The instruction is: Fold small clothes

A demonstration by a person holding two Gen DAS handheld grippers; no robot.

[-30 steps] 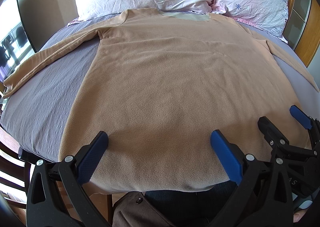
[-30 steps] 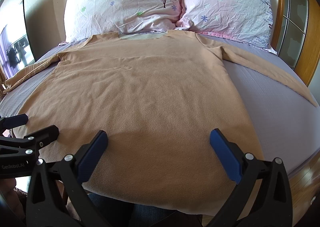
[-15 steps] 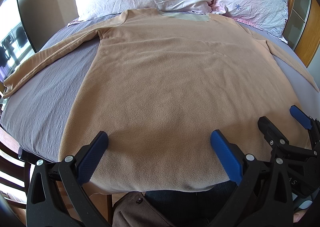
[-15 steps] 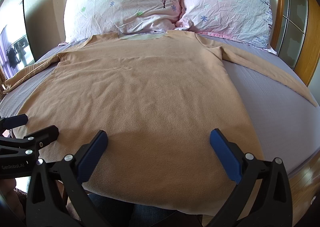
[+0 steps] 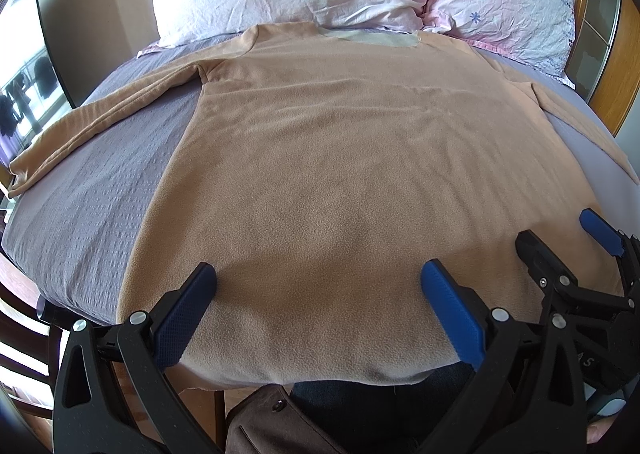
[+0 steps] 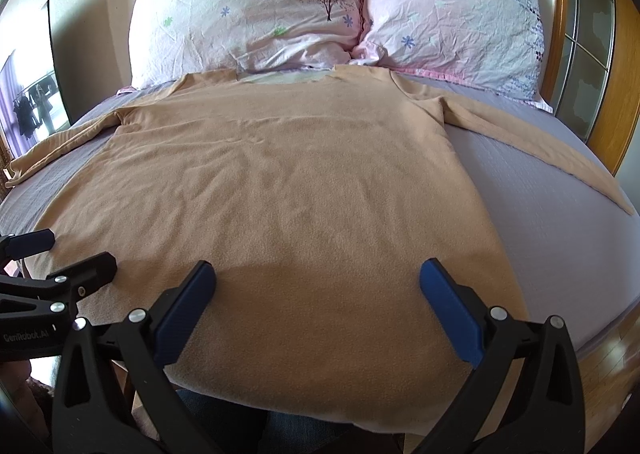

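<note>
Left gripper (image 5: 318,282) at 6 o'clock of the left wrist view, jaws spread wide, nothing between them, blue pads (image 5: 452,314) over the hem of the tan fleece shirt (image 5: 352,173); contact with the fabric can't be told. Right gripper (image 6: 318,280) same pose in its own view: jaws wide apart, empty, above the hem nearer the shirt's right side. Each gripper shows in the other's camera: the right one at 4 o'clock in the left view, the left one at 8 o'clock in the right view. Below the hem, at 6 o'clock, dark jeans (image 5: 380,406) and a brown bag (image 5: 276,426).

Shirt lies flat, long-sleeved, hem toward the cameras, spread across the grey-purple bedsheet (image 5: 92,205). Body mostly smooth, light wrinkles mid-chest. Left sleeve (image 5: 92,121) runs out toward 9 o'clock, cuff near the bed edge. Right sleeve (image 6: 560,149) angles out to 3 o'clock. Pale neckline (image 5: 376,38) at 12 o'clock, touching the pillows.

Two pink floral pillows (image 6: 256,9) side by side at the head, one with a tree print. Wooden headboard frame (image 6: 624,65) at 2 o'clock.
</note>
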